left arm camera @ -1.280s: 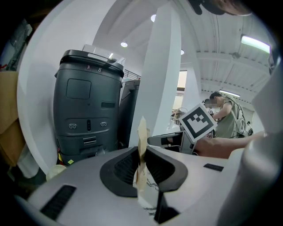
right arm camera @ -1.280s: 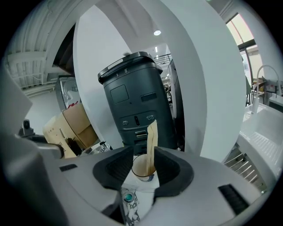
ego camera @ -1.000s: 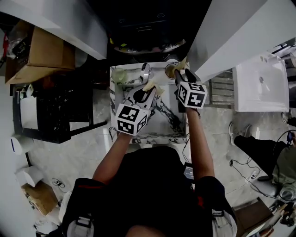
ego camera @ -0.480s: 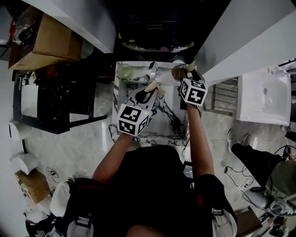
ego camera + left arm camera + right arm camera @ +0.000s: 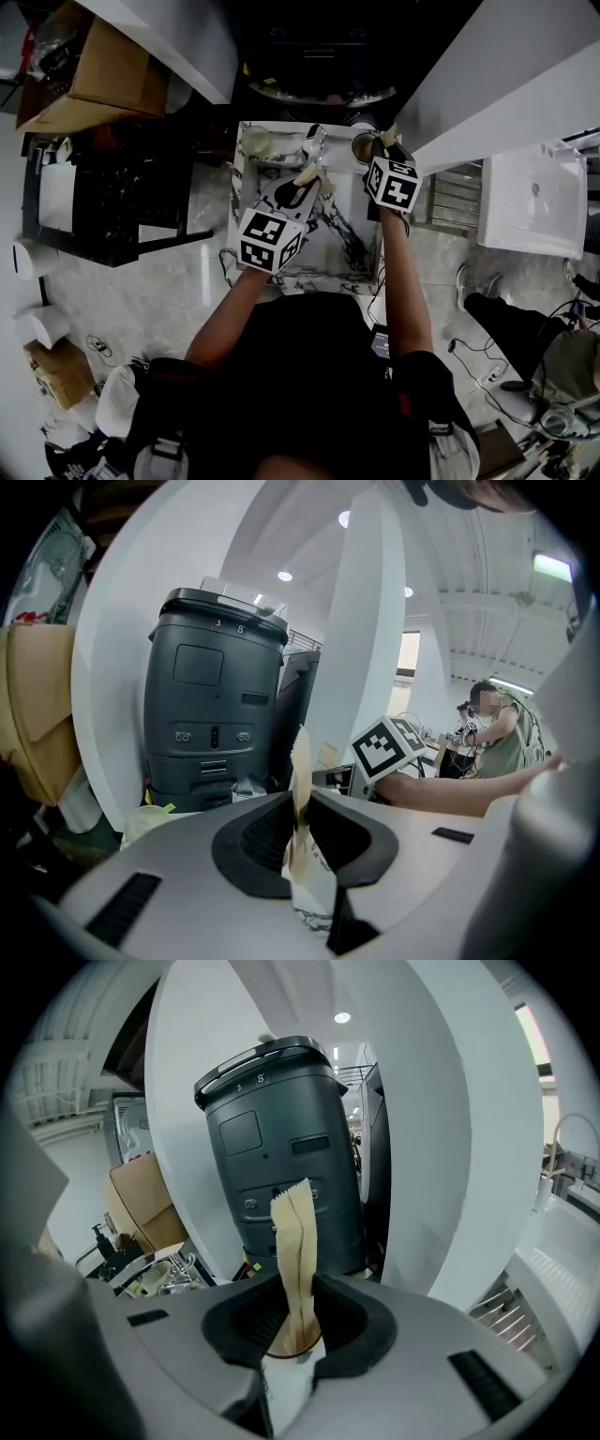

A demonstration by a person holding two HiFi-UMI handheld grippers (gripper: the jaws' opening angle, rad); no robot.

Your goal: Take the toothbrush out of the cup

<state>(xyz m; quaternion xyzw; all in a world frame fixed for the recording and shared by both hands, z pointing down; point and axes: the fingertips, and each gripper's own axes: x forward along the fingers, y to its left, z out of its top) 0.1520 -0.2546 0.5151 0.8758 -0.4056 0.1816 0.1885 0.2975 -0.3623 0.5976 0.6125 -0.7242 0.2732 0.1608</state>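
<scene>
Right gripper view looks down two tan pads (image 5: 302, 1260) of the right gripper (image 5: 291, 1194). They stand narrow and are closing, with only a thin seam left between them. Whether the toothbrush is caught in that seam cannot be told, as it is too slight to make out in any view. Directly below the pads lies the round mouth of the brown cup (image 5: 291, 1342). In the head view this cup (image 5: 362, 147) stands at the far right corner of the marble slab (image 5: 347, 253), with the right gripper's tips (image 5: 382, 141) over its rim. The left gripper (image 5: 300, 761) has its pads pressed together into a single strip with nothing in them. It hangs over the middle of the slab (image 5: 311, 173), well to the left of the brown cup. Along the slab's far edge, a pale cup (image 5: 255, 141) sits at the left corner and a shiny metal piece (image 5: 314, 142) stands between the two cups. Beyond the slab rises a dark grey unit (image 5: 281, 1147), flanked by white walls. A cardboard box (image 5: 89, 80) lies far left, and a white sink (image 5: 534, 192) lies to the right.
</scene>
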